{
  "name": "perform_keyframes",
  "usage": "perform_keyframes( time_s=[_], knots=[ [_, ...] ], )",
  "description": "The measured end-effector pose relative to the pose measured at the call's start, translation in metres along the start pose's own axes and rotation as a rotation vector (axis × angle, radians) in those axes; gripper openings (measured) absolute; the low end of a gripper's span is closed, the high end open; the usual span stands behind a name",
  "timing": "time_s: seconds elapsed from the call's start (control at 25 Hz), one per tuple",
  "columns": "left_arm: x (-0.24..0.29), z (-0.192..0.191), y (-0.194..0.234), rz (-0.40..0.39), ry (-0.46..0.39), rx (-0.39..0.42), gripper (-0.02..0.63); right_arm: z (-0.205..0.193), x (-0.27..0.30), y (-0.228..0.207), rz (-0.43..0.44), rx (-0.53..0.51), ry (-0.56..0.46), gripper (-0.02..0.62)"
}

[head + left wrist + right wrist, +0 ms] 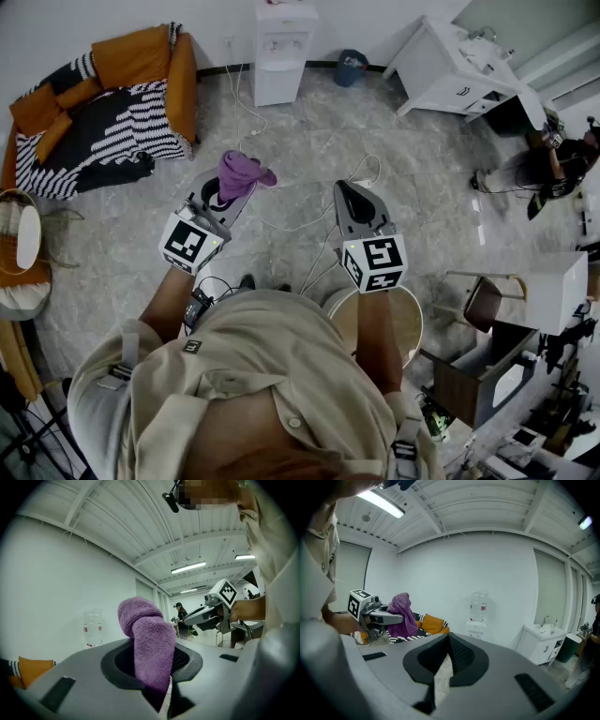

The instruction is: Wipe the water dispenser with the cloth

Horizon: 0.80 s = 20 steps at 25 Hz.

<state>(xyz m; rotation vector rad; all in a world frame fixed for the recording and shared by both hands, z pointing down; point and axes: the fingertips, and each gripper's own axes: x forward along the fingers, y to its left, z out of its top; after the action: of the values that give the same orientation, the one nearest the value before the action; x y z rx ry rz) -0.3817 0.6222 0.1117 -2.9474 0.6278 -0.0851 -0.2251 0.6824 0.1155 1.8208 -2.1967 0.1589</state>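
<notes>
Fingers [119, 670] of the left gripper [225, 195] clamp the purple cloth [242, 175]; the right gripper [352, 199] has its fingers together, empty. The water dispenser [281, 47] stands well apart at top centre, so the cables [242, 98] lying between could snag feet on the approach.

Cloth, look: the cloth [242, 174] is purple with a nubby weave, bunched into a thick roll.
Cloth, state: it is pinched between the jaws of the left gripper [220, 197]. Its free end bulges above them and folds over [150, 644].
Cloth, place: just left of centre in the head view, held up off the floor. It shows at the left of the right gripper view [402, 616].
Dispenser, look: the water dispenser [284, 52] is a white floor-standing cabinet. A clear bottle with a red label sits on top [478, 618]. The front recess seems to hold taps, but they are too small to be sure.
Dispenser, pose: upright against the white wall.
Dispenser, place: top centre of the head view, well apart from the cloth. It is small at middle left in the left gripper view [93, 629].
</notes>
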Motion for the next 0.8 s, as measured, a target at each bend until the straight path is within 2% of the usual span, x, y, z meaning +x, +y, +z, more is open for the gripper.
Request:
perform_keyframes(
  time_s=[0.36,0.52,0.64,0.8],
  knots=[
    [-0.009,-0.005,0.029,-0.001,-0.003,0.003,0.12,0.005,0.023,0.009,-0.023,0.008,-0.012,0.023],
    [-0.004,-0.008,0.036,0.005,0.013,-0.002,0.12,0.005,0.03,0.003,-0.012,0.051,-0.032,0.025],
    [0.011,-0.012,0.039,0.017,0.042,-0.028,0.12,0.004,0.039,-0.015,0.0,0.087,-0.044,0.028],
    [0.048,-0.013,0.042,0.046,0.041,0.011,0.12,-0.002,0.055,-0.06,0.012,0.104,-0.041,0.028]
  ],
)
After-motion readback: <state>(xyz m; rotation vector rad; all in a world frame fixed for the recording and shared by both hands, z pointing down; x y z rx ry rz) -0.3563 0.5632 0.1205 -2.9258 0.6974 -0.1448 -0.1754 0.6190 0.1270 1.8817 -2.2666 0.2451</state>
